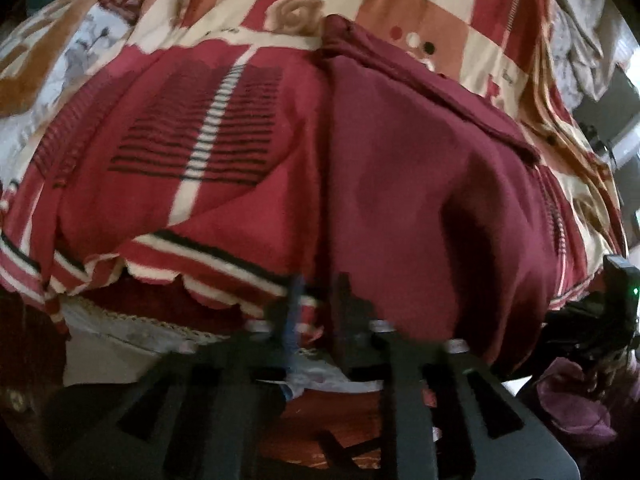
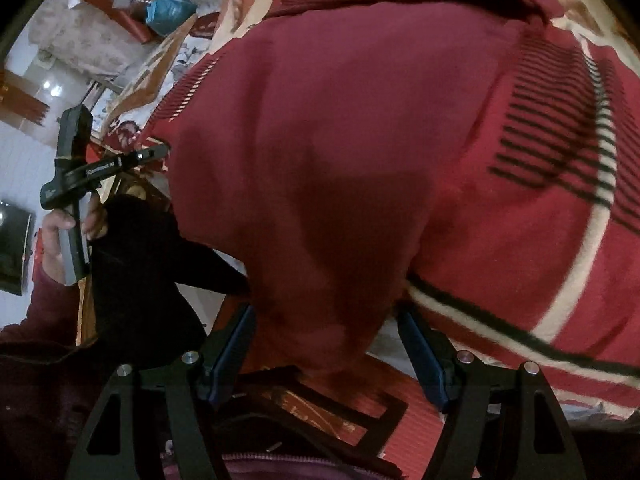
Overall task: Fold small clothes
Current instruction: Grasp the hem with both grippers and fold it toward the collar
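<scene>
A dark maroon garment [image 1: 420, 168] lies spread on a red, cream and black patterned blanket [image 1: 192, 136], its near end hanging over the bed's front edge. My left gripper [image 1: 318, 312] is at the blanket's front edge just left of the garment; its jaws stand close together with only a narrow gap, blurred. In the right wrist view the garment [image 2: 320, 140] fills the middle. My right gripper [image 2: 326, 356] is open, its fingers either side of the garment's hanging lower end. The left gripper [image 2: 76, 168] shows at the left there, held in a hand.
The patchwork bedspread [image 1: 400, 4] stretches behind the garment. A frilled white sheet edge [image 1: 132, 328] hangs below the blanket. The floor has a red patterned mat [image 2: 360, 412]. Clutter and a blue bag [image 2: 168, 8] sit at the far left.
</scene>
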A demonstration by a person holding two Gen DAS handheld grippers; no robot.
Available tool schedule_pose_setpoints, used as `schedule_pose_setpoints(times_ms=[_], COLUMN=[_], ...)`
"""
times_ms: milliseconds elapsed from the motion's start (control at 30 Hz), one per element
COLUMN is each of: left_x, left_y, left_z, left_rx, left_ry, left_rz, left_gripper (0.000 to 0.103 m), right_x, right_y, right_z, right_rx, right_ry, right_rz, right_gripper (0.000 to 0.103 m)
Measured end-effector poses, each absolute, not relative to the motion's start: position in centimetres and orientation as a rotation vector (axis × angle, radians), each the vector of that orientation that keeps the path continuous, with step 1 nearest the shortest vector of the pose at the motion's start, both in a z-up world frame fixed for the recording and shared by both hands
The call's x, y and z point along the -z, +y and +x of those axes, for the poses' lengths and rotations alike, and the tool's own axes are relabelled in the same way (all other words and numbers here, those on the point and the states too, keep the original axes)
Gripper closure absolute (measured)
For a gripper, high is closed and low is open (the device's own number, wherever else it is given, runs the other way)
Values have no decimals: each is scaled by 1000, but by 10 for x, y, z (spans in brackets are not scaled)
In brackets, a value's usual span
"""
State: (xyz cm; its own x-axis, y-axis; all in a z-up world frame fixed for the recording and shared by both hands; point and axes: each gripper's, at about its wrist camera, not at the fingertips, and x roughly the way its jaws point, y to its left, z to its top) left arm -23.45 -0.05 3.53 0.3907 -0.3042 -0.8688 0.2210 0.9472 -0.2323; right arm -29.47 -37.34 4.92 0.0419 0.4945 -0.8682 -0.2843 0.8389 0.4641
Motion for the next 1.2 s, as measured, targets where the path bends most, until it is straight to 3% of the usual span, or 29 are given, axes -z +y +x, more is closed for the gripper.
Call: schedule_pose_setpoints(times_ms=[67, 367, 400, 467, 533, 567, 600, 667, 833, 900, 933, 1033, 1067, 1100, 1167, 1200], left_x=[-36, -14, -14, -14, -17, -20, -26, -32, -18, -15, -14, -10, -8, -7, -8, -11], left_y=[-8, -25, -27, -33, -33, -29, -25, -17, -7, -11, -11, -19, -20, -21, -23, -22], left_z=[-234, -232, -233, -234, -236, -236, -239, -242, -239, -238, -237, -237, -237, -238, -241, -243], left_rx=[348, 406, 427, 418, 430, 430, 433, 421, 379, 374, 371, 375, 381, 387, 395, 404], left_ry=[1106, 1164, 1168, 1161, 1156, 1152, 1144, 1129, 1165, 1172, 1177, 1189, 1193, 1197, 1192, 1192], left_rz=[-70, -39, -43, 6, 15, 5, -5, 10, -14, -19, -21, 11, 9, -1, 13, 7], left_gripper=[48, 49, 66, 88, 94, 96, 97, 98, 98, 97, 97, 80, 72, 71, 71, 84], right_x=[-47, -46, -45, -40, -36, -37, -40, -47, -37, -28, -26, -20, -19, -17, -22, -26], right_y=[-374, -376, -376, -372, -364, -362, -362, -363, -366, -366, -366, -364, -365, -366, -365, -365], right_z=[-296, -299, -299, -298, -298, -299, -300, -302, -301, -297, -296, -294, -294, -293, -295, -296], right_rx=[-607, -625, -631, -652, -668, -676, -681, -694, -696, -685, -676, -688, -691, -685, -679, -688], right_ry=[1414, 1408, 1406, 1410, 1426, 1420, 1402, 1392, 1418, 1439, 1441, 1433, 1422, 1418, 1397, 1382], right_rz=[183, 196, 201, 212, 183, 170, 165, 154, 174, 221, 242, 281, 305, 328, 302, 297], right_gripper=[31, 31, 31, 31, 47, 68, 76, 79, 79, 59, 44, 44, 48, 63, 82, 86])
